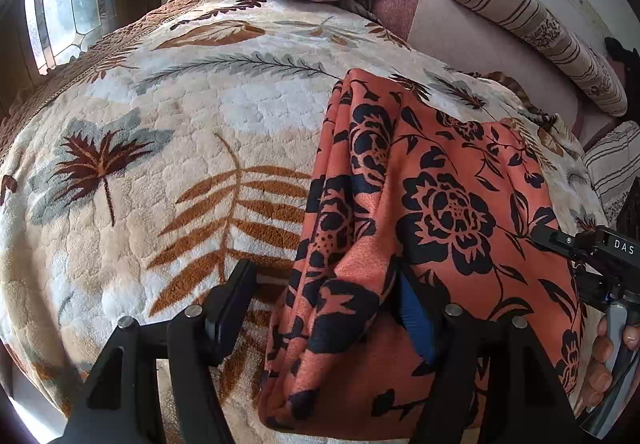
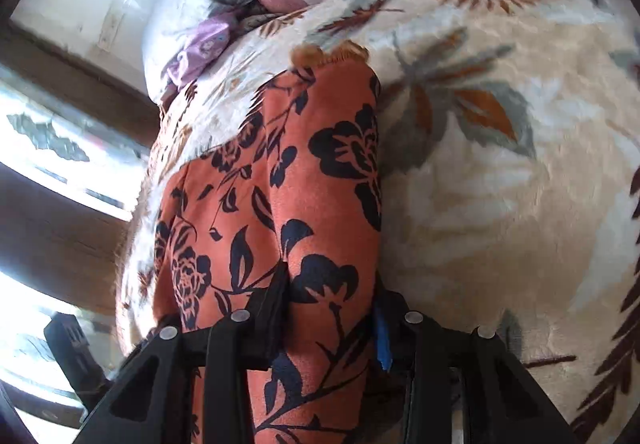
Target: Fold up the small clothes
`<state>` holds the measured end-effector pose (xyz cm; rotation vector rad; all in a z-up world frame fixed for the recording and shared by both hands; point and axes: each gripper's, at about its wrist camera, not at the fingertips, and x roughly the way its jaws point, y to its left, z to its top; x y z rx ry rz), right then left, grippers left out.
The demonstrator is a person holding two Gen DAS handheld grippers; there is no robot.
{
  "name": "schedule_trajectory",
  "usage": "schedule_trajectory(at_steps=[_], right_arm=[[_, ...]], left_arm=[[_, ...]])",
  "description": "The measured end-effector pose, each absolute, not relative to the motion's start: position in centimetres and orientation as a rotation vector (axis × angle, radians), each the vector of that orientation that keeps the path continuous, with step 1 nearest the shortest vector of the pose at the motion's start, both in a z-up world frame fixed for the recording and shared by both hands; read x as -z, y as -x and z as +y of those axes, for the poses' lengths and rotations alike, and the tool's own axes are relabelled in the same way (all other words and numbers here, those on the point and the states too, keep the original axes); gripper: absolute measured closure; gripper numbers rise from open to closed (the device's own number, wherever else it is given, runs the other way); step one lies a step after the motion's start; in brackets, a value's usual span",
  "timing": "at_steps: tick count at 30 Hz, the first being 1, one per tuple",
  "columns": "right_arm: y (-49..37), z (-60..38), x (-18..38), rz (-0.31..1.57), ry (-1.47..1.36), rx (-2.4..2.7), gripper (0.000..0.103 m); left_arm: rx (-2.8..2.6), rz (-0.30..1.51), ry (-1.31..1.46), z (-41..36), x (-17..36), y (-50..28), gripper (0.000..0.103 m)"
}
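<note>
Here the orange flowered cloth (image 1: 420,203) lies on the leaf-patterned blanket (image 1: 160,123), its long axis running straight away from both grippers; the left gripper (image 1: 324,304) is spread wide, its near edge of cloth lying between the fingers, one finger on bare blanket to the left and the blue-padded one (image 1: 414,320) pressed into the cloth; the right gripper (image 2: 330,308) is partly closed around a raised ridge of the same cloth (image 2: 320,171), so it looks nearer to a firm hold.

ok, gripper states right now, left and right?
Left gripper: open, orange floral garment lying between its fingers.
Right gripper: wide apart around a fold of that garment; grip cannot be told.
</note>
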<state>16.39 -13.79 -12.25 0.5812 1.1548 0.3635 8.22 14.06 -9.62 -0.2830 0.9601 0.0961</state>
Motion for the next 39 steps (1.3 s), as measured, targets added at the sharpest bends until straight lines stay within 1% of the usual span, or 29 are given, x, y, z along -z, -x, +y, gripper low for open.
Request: schedule_trajectory(at_steps=[1, 2, 3, 4, 5, 7, 9, 10, 13, 16, 18, 19, 20, 22, 25, 32, 35, 39], right_arm=[[-16.3, -14.4, 12.3, 1.148, -0.637, -0.372, 0.049], [-16.2, -14.7, 11.9, 1.143, -0.643, -0.371, 0.038], [-15.8, -14.7, 11.5, 1.136, -0.619, -0.369, 0.035], [-15.5, -14.6, 11.0, 1.128, -0.592, -0.377, 0.035], [-15.1, -14.8, 10.6, 1.117, -0.572, -0.384, 0.035], [-14.6, -14.9, 9.6, 1.084, -0.534, -0.366, 0.035], [-13.5, -15.2, 8.5, 1.049, -0.518, -0.352, 0.035], [-13.5, -15.1, 7.9, 1.031, -0.514, -0.359, 0.035], [-13.3, -14.6, 6.6, 1.005, -0.490, -0.391, 0.035], [-14.0, -14.7, 7.2, 1.026, -0.503, -0.400, 0.035], [-14.3, -15.3, 8.0, 1.045, -0.561, -0.400, 0.035], [-14.7, -15.5, 8.4, 1.052, -0.592, -0.403, 0.035], [-15.0, -15.6, 8.7, 1.060, -0.618, -0.411, 0.035], [-15.9, -15.8, 9.7, 1.090, -0.668, -0.435, 0.035], [-16.9, -15.9, 10.9, 1.137, -0.686, -0.431, 0.035], [-16.1, -16.6, 10.3, 1.091, -0.730, -0.435, 0.035], [-13.9, -16.5, 8.5, 1.050, -0.683, -0.435, 0.035], [-10.6, -14.5, 5.2, 0.981, -0.601, -0.494, 0.035]], left_arm=[[-0.082, 0.949, 0.304, 14.3, 9.0, -7.8, 0.035], [-0.069, 0.915, 0.333, 14.8, 8.2, -7.2, 0.036], [-0.074, 0.883, 0.343, 15.1, 7.6, -6.8, 0.036], [-0.100, 0.886, 0.328, 15.4, 7.5, -6.7, 0.036], [-0.117, 0.934, 0.317, 15.6, 8.2, -7.0, 0.036], [-0.069, 1.047, 0.442, 16.9, 10.6, -7.5, 0.036], [-0.061, 1.036, 0.495, 17.7, 9.6, -7.3, 0.039], [-0.049, 1.019, 0.503, 17.9, 8.6, -7.3, 0.044], [0.000, 0.948, 0.515, 18.5, 5.7, -8.1, 0.044], [0.049, 0.958, 0.485, 18.7, 5.0, -11.9, 0.044], [0.107, 1.050, 0.497, 18.6, 6.8, -15.6, 0.044], [0.081, 1.086, 0.493, 18.7, 8.0, -16.9, 0.047], [0.051, 1.116, 0.469, 18.8, 9.3, -17.9, 0.052], [0.047, 1.146, 0.554, 19.9, 11.1, -18.6, 0.052], [0.041, 1.102, 0.560, 20.0, 10.1, -17.5, 0.054], [-0.013, 0.979, 0.341, 16.6, 5.4, -12.1, 0.051], [-0.037, 0.953, 0.236, 14.7, 4.7, -9.9, 0.051], [-0.064, 0.960, 0.195, 13.7, 5.3, -8.1, 0.051]])
